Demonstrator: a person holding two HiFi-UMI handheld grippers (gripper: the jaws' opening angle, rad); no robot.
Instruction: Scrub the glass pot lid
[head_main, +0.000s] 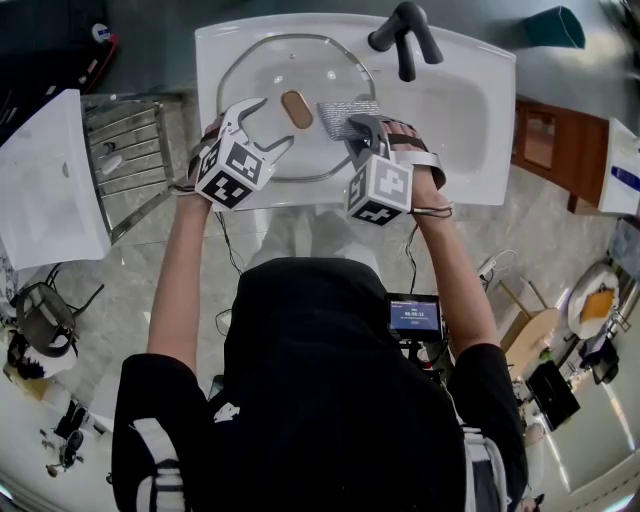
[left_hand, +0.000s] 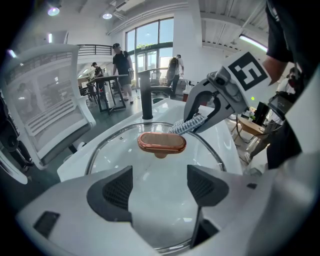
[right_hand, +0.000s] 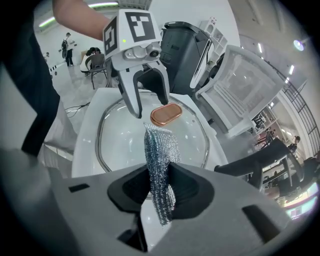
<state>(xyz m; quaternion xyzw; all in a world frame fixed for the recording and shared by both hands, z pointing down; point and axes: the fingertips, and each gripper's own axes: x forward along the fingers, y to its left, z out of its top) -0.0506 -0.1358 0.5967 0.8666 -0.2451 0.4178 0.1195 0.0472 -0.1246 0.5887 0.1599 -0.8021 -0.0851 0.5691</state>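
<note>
A round glass pot lid (head_main: 262, 85) with a copper-brown handle (head_main: 297, 109) lies in the white sink (head_main: 470, 120). My left gripper (head_main: 264, 127) hovers open over the lid's near left rim with nothing between its jaws. In the left gripper view the handle (left_hand: 161, 142) sits just ahead of that gripper (left_hand: 158, 187). My right gripper (head_main: 362, 127) is shut on a silver mesh scrub pad (head_main: 345, 113), right of the handle. In the right gripper view the pad (right_hand: 160, 155) hangs pinched in that gripper (right_hand: 160, 187), above the lid (right_hand: 120, 145), with the left gripper (right_hand: 148, 97) opposite.
A black faucet (head_main: 405, 35) stands at the sink's back right. A metal dish rack (head_main: 125, 150) and a white panel (head_main: 50, 180) stand to the left. A wooden cabinet (head_main: 560, 150) is on the right. People (left_hand: 120, 65) stand far off.
</note>
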